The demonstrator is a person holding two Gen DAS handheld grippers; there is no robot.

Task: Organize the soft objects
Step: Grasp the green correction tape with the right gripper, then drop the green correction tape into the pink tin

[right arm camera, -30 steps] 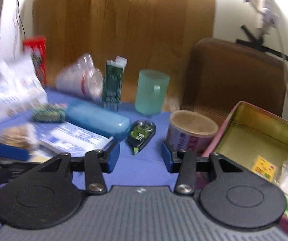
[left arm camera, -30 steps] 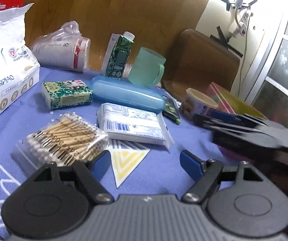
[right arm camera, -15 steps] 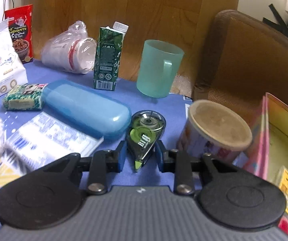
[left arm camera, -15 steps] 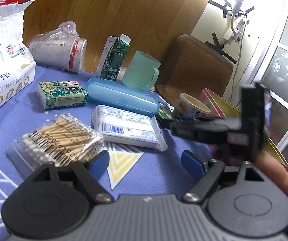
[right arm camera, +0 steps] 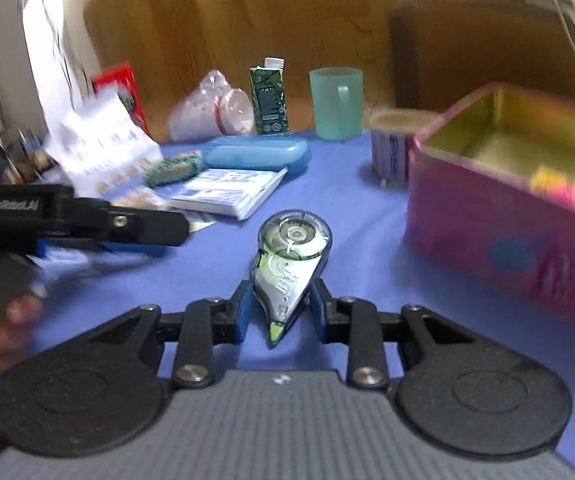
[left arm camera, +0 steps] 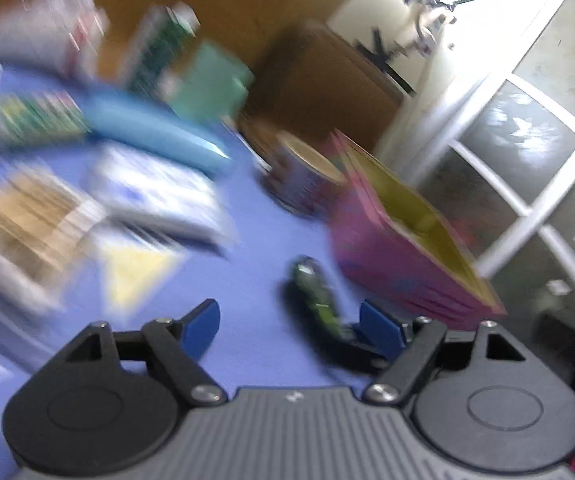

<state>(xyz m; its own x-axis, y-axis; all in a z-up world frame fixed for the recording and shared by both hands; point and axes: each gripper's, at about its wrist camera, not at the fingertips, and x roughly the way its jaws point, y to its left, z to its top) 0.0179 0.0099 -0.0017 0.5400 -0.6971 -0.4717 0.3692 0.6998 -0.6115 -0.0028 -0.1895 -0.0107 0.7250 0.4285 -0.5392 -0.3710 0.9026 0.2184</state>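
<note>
Green correction-tape dispenser (right arm camera: 290, 258), one only, sits clenched in right gripper (right arm camera: 280, 307) jaws; left gripper (left arm camera: 290, 325) jaws closing, empty.

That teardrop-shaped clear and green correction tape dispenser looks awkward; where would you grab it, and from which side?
Grip the teardrop-shaped clear and green correction tape dispenser across its two flat faces, near the narrow tip, coming in from the tip end. It tapers there, so it fits between the pads; the round end is wider. The right tool already holds it this way.
</note>
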